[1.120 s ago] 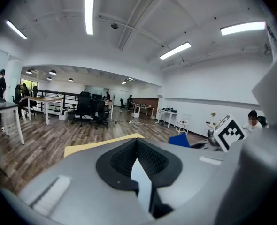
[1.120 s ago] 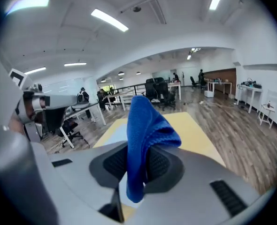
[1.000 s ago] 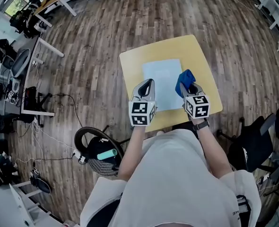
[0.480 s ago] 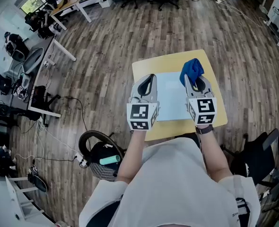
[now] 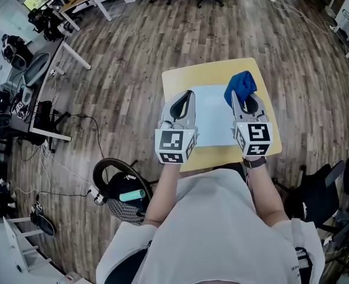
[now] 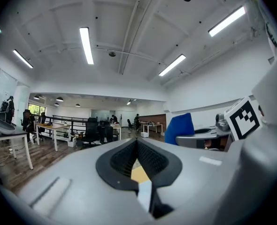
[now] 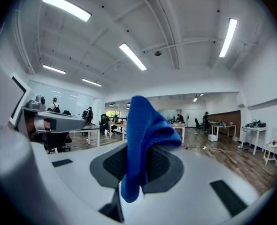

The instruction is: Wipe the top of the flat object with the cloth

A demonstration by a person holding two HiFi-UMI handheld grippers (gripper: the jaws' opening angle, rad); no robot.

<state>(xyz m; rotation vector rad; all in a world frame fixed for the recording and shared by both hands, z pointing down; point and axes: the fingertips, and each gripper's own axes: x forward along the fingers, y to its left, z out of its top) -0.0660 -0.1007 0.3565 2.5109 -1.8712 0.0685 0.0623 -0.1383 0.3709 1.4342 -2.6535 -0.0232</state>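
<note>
A blue cloth (image 7: 139, 139) was found clamped between the jaws of the right gripper (image 5: 244, 101) and bunched beyond their tips. The jaws of the left gripper (image 5: 186, 99) were seen drawn together, with nothing between them. Both grippers were recorded at the side edges of the white flat object (image 5: 213, 123), which lay on the yellow table (image 5: 204, 73).

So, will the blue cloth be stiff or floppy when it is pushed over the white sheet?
Probably floppy: the blue cloth folds and droops over the jaws of the right gripper, which pinch it. It looks soft and light, so it will likely bunch rather than slide flat. The white sheet looks thin, so it may shift on the yellow table.
</note>
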